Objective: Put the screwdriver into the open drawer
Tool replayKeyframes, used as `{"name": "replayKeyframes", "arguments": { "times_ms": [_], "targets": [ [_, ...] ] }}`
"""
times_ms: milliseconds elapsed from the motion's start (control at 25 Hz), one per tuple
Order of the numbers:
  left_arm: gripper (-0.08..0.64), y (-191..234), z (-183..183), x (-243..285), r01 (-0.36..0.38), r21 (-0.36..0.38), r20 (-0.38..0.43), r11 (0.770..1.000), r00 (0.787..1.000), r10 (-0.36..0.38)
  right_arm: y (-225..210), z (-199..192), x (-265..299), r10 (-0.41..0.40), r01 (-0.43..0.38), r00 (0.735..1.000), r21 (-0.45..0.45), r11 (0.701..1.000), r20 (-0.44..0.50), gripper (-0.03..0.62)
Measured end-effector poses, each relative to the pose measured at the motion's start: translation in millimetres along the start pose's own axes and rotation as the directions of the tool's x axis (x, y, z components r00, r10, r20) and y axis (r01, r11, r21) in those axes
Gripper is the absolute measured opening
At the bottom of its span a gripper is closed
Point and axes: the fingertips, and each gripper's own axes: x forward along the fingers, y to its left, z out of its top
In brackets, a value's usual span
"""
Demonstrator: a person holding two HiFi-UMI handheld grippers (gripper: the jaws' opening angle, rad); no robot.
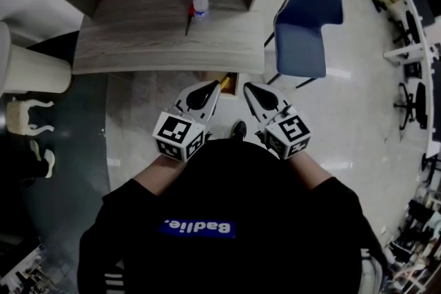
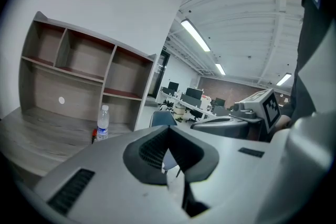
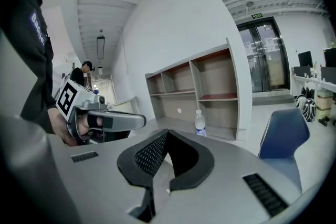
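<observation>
Grey worktop is carrying a red-handled screwdriver beside a water bottle. I am holding left claw and right claw closed, empty. Likely light, rigid; grip its handle.

Blue chair, grey wood-grain desk, red-handled screwdriver

I could read only the white letters "Badlie." on a blue patch across the person's black top, upside down in the head view; the green sign over the glass doors was too small.
</observation>
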Motion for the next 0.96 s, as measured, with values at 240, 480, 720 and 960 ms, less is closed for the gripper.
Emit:
{"name": "replayKeyframes", "arguments": {
  "times_ms": [240, 480, 720, 960],
  "targets": [
    [0.003, -3.5, 3.5, 1.1, 0.011, 0.003, 0.014, 1.0, 1.0, -0.011, 0.1, 3.4, -1.1, 0.001, -0.001, 1.0, -0.004, 1.0, 0.003, 0.029],
    [0.003, -4.0, -0.2, 0.1, 0.016, 0.007, 0.005, 1.0, 1.0, -0.016, 1.3, 3.5, -0.7, -0.003, 0.003, 1.0, -0.006, 1.0, 0.007, 0.028],
    [0.003, -1.4, 2.3, 0.3, 0.011, 0.012, 0.001, 1.0, 1.0, -0.011, 1.6, 6.8, 0.2, -0.004, 0.004, 1.0, -0.004, 1.0, 0.007, 0.028],
    [0.003, 4.7, -4.7, 1.4, 0.01, 0.01, -0.017, 1.0, 1.0, -0.01, 1.5, 6.7, 4.2, -0.007, 0.007, 1.0, -0.001, 1.0, 0.01, 0.028]
  ]
}}
